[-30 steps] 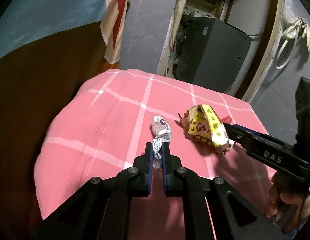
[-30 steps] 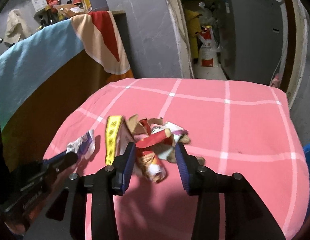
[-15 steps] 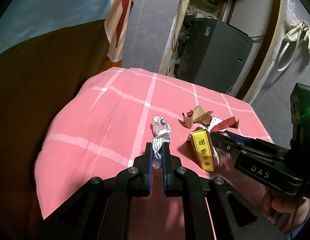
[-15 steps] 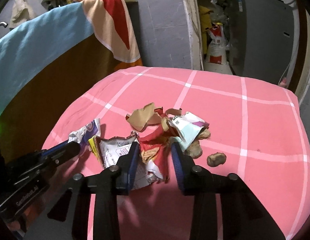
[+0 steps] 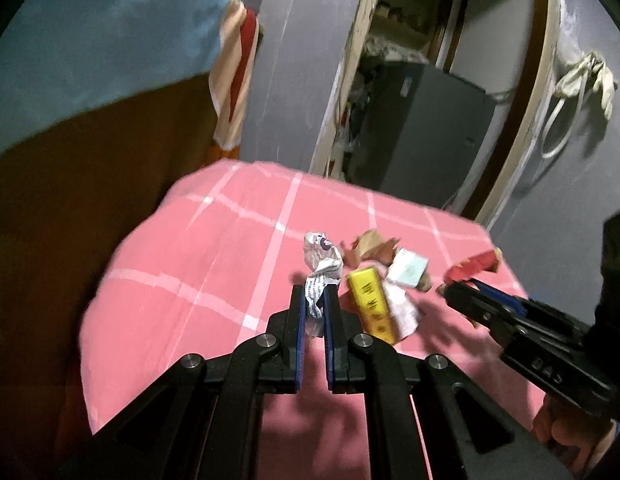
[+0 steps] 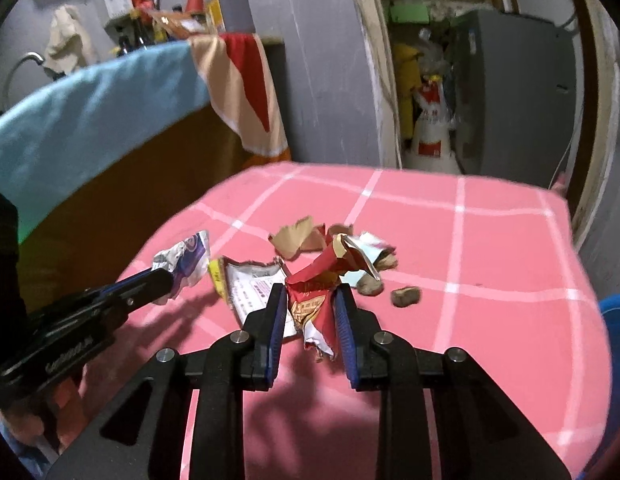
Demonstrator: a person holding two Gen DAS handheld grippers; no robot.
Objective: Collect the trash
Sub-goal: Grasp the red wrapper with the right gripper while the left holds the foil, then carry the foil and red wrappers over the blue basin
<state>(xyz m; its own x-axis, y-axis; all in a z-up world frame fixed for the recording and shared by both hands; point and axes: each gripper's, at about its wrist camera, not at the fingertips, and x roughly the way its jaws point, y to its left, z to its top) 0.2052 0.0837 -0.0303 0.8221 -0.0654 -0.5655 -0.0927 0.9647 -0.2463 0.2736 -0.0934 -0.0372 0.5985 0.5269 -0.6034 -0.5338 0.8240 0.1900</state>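
Left wrist view: one left gripper [image 5: 314,300], jaws nearly together, pinching one crumpled white wrapper [image 5: 322,268]. The wrapper's long axis runs up and away from the fingertips, its purple-marked end farthest out, above the pink cloth [image 5: 197,264]. Just right of it lies one yellow pack [image 5: 372,304], long axis running away from the camera, tilted slightly left at the far end. Beyond it sit one brown paper scrap [image 5: 368,244] and one pale blue-white packet [image 5: 408,270]. The right gripper [image 5: 464,292] enters from the right with a red wrapper [image 5: 472,264] at its tip.

Right wrist view: one right gripper [image 6: 310,300], whose jaws have just been closing, stands narrow with the red wrapper [image 6: 314,292] between the pads, pressed on both sides. The wrapper's long axis runs from the jaws up and to the right, its torn end farthest out. Two small brown lumps [image 6: 406,296] lie on the cloth just right of it. One flat white-and-yellow pack [image 6: 249,284] lies left of the jaws. The left gripper [image 6: 165,278] shows at left, white wrapper [image 6: 185,258] in its tip. One blue towel [image 6: 89,108] hangs behind.
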